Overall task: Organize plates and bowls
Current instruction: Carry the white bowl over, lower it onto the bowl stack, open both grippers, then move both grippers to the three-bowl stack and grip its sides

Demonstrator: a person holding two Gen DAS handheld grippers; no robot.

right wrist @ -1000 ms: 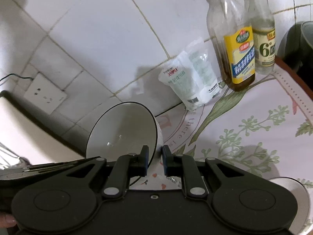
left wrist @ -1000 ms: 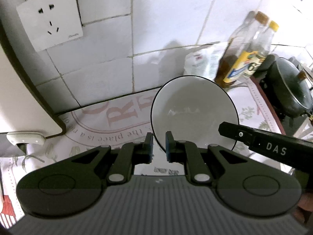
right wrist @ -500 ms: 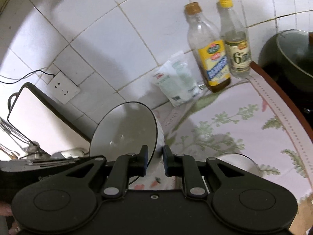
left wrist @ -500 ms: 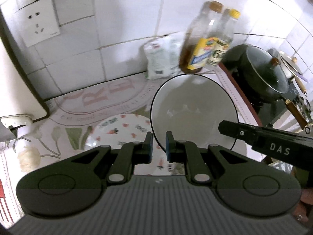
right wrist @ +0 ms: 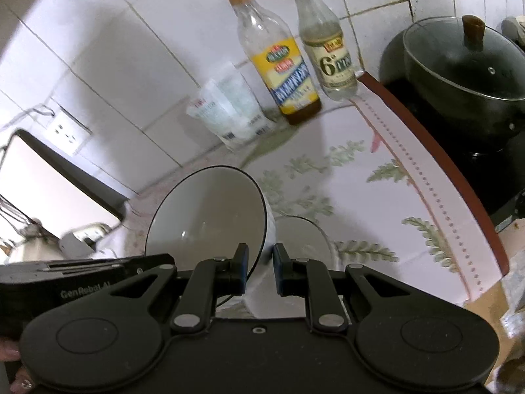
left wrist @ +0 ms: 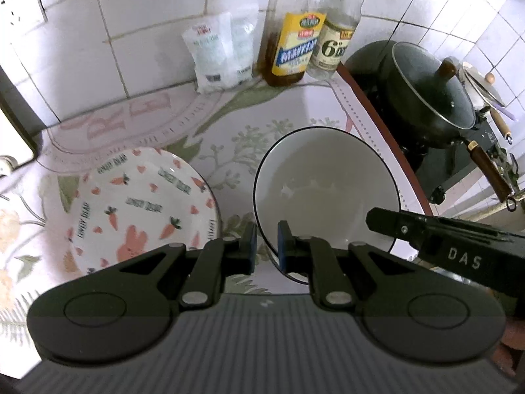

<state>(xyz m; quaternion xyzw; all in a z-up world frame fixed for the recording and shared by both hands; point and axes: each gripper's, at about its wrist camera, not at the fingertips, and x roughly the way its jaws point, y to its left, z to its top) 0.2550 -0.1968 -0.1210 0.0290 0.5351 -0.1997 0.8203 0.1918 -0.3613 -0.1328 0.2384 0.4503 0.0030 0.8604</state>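
Observation:
A white bowl (left wrist: 328,197) with a thin black rim hangs tilted above the patterned counter cloth, held from both sides. My left gripper (left wrist: 266,246) is shut on its left rim. My right gripper (right wrist: 261,269) is shut on the opposite rim of the same bowl (right wrist: 206,216); its black body (left wrist: 459,252) crosses the left wrist view. A carrot-and-rabbit plate (left wrist: 141,203) lies on the cloth to the left of the bowl. In the right wrist view another white bowl (right wrist: 302,239) sits on the cloth just beyond the held one, partly hidden by it.
Against the tiled wall stand an oil bottle (left wrist: 292,32), a vinegar bottle (left wrist: 338,29) and a white bag (left wrist: 220,52). A dark lidded pot (left wrist: 426,92) sits on the stove past the cloth's right edge (right wrist: 426,177). A white board (right wrist: 49,180) leans at far left.
Both grippers have carried the bowl rightward along the counter, away from the wall socket toward the bottles and stove. The carrot plate and the second bowl have come into view below.

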